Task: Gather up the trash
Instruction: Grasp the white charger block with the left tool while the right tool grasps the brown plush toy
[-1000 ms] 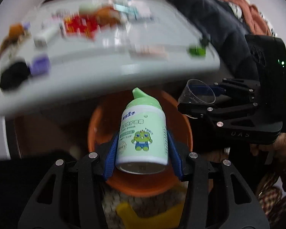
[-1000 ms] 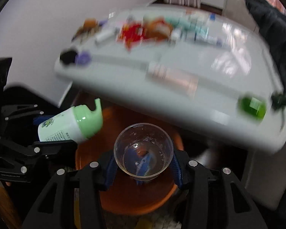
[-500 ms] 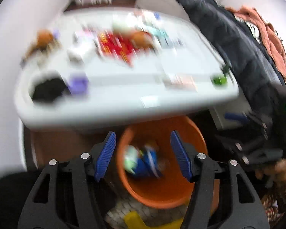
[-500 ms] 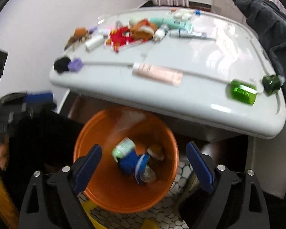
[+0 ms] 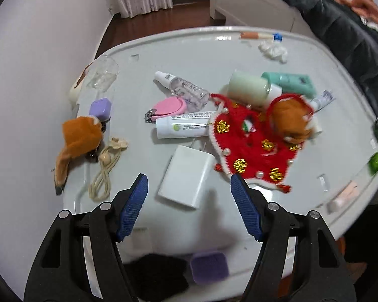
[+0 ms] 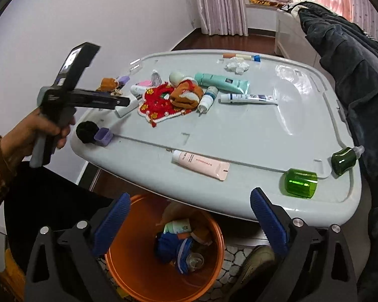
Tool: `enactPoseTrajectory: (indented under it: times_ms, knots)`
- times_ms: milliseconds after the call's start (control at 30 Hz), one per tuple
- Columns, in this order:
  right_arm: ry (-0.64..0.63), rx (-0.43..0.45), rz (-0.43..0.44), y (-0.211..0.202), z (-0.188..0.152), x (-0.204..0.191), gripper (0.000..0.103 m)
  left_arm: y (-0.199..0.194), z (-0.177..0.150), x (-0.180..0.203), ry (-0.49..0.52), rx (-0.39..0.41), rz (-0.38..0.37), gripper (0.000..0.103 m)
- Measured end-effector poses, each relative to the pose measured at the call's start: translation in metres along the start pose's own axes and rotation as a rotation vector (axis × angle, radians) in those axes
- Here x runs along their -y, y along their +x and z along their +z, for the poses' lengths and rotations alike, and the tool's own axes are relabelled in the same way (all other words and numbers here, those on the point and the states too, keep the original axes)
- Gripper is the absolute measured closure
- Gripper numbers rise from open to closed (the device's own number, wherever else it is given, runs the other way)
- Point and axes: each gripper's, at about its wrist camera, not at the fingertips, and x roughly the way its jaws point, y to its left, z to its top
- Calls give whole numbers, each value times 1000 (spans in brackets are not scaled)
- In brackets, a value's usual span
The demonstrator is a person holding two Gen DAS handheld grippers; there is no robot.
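The green-capped bottle (image 6: 177,226) and clear cup (image 6: 195,260) lie in the orange bin (image 6: 128,264) under the table's (image 6: 239,136) near edge. My right gripper (image 6: 190,222) hangs above the bin, jaws just opened wide, empty. My left gripper (image 5: 189,201), jaws apart and just opening, hovers empty over the white charger (image 5: 186,176).

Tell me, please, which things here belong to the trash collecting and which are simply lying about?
Job:
orange bin, already holding a green-capped bottle
crumpled tissue
clear empty bottle

Likely lying about:
white charger
pink nail clipper
red knitted cloth
dark jacket
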Motion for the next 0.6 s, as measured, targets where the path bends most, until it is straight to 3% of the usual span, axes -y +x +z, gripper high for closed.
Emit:
enactPoseTrajectory:
  times_ms: [100, 167, 267, 433, 600]
  knots:
    - [1, -11, 9, 5, 0, -1, 9, 14, 2, 1, 17, -25, 4, 39]
    - [0, -14, 12, 8, 1, -1, 9, 21, 2, -1, 4, -50, 11, 58]
    - [-2, -17, 17, 11, 4, -4, 9, 19, 0, -6, -48, -57, 7, 60]
    - [-33, -22, 10, 16, 17, -8, 9, -15, -12, -14, -164, 19, -50, 62]
    - [-144, 29, -35, 32, 70, -23, 9, -57, -31, -6, -185, 140, -119, 63]
